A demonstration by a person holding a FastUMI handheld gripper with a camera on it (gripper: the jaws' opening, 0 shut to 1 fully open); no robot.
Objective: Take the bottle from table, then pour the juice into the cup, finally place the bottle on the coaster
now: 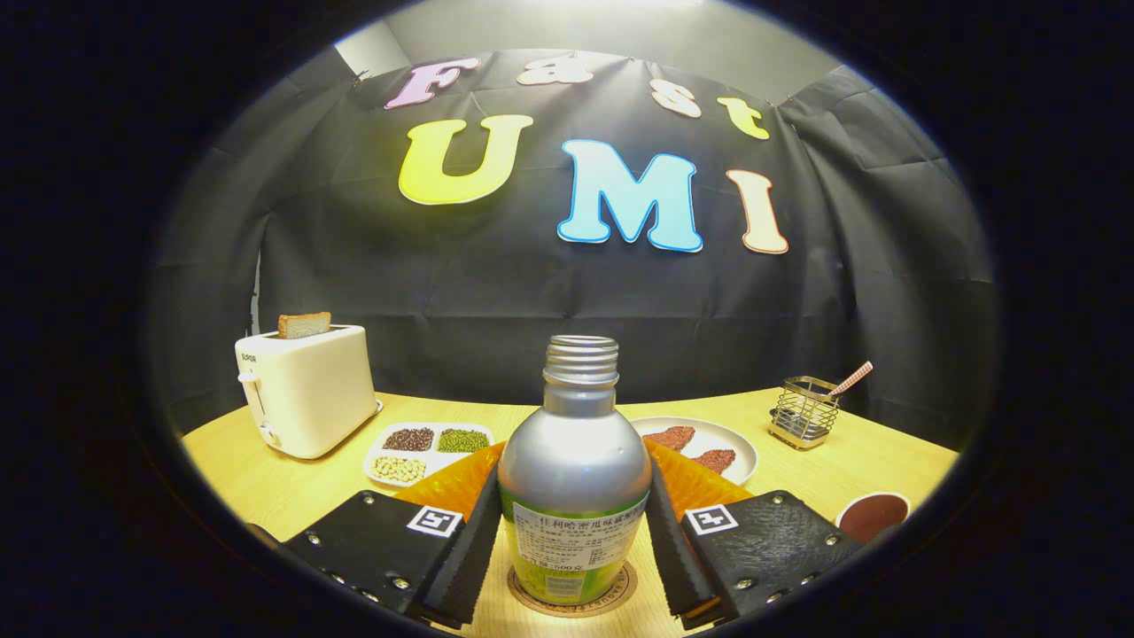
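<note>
SUPOR reads on the toaster (306, 399); a square coded marker (435, 521) sits on each finger of the tool (574, 483) clamping the bottle (574, 452).

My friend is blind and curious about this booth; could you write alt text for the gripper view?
A silver bottle with its cap off stands upright on a round coaster between the fingers of the gripper, which flank it closely. Beyond it on the wooden table are a toaster holding bread, a tray of beans and a plate.
</note>
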